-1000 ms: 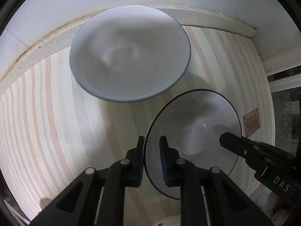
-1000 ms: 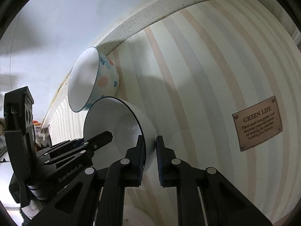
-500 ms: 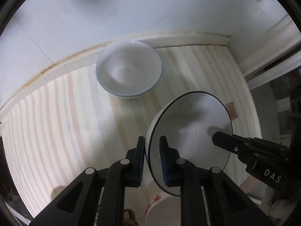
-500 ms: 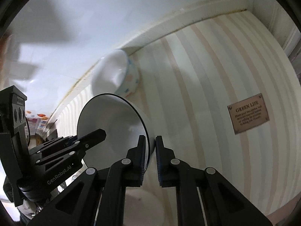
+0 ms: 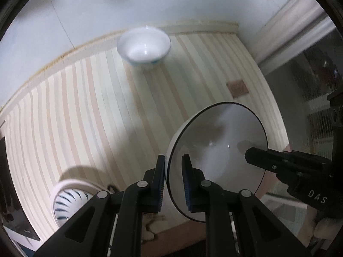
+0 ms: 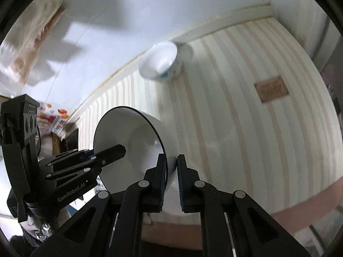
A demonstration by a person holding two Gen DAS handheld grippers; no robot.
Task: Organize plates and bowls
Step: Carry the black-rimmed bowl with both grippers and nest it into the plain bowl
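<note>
A white bowl with a thin black rim (image 5: pixel 216 158) (image 6: pixel 133 147) is held in the air over the striped mat (image 5: pixel 90 115). My left gripper (image 5: pixel 173 180) is shut on its near rim. My right gripper (image 6: pixel 171 171) is shut on the opposite rim and also shows in the left wrist view (image 5: pixel 257 156). A second white bowl with blue and pink spots (image 5: pixel 144 48) (image 6: pixel 161 63) sits on the mat by the back wall. A white dish with blue stripes (image 5: pixel 70 201) lies at the lower left.
The wall and its ledge (image 5: pixel 193 24) run behind the mat. A brown label (image 6: pixel 271 88) is sewn on the mat at the right. The mat's front edge (image 6: pixel 300 205) lies low in the right wrist view. Colourful packages (image 6: pixel 51 120) stand far left.
Both grippers have pulled back and up from the wall with the black-rimmed bowl between them. The spotted bowl has stayed put and looks much smaller. The striped dish has come into view.
</note>
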